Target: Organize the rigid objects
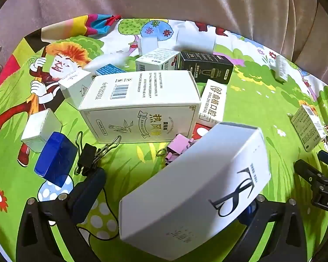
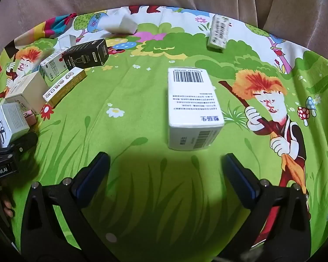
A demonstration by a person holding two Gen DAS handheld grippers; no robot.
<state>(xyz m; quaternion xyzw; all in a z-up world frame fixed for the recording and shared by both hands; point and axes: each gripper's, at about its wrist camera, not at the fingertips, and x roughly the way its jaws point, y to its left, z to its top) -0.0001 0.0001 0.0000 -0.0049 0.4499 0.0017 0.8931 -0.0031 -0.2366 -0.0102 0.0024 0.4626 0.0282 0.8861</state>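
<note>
In the left wrist view the left gripper point(image 1: 175, 198) has its jaws spread as wide as they go, with a long white box with a glasses drawing point(image 1: 196, 187) lying slanted between them in the lower middle of the frame. Whether the pads press on it cannot be told; the right finger is mostly hidden behind the box. Above it, in the centre, a big cream box point(image 1: 140, 107) lies on the bright cartoon cloth point(image 1: 251, 113) covering the counter. A black box point(image 1: 205, 67) sits behind it in the upper middle, a blue block point(image 1: 54, 159) and a black binder clip point(image 1: 87, 157) at lower left, and a pink clip point(image 1: 179, 146) just beside the white box.

In the right wrist view the right gripper point(image 2: 164, 170) has its jaws wide and empty, low in the frame. A white box with a barcode point(image 2: 192, 107) lies flat on the cloth just above them, apart from both fingers. A small barcoded box point(image 2: 218, 31) stands at upper right, well apart.
</note>
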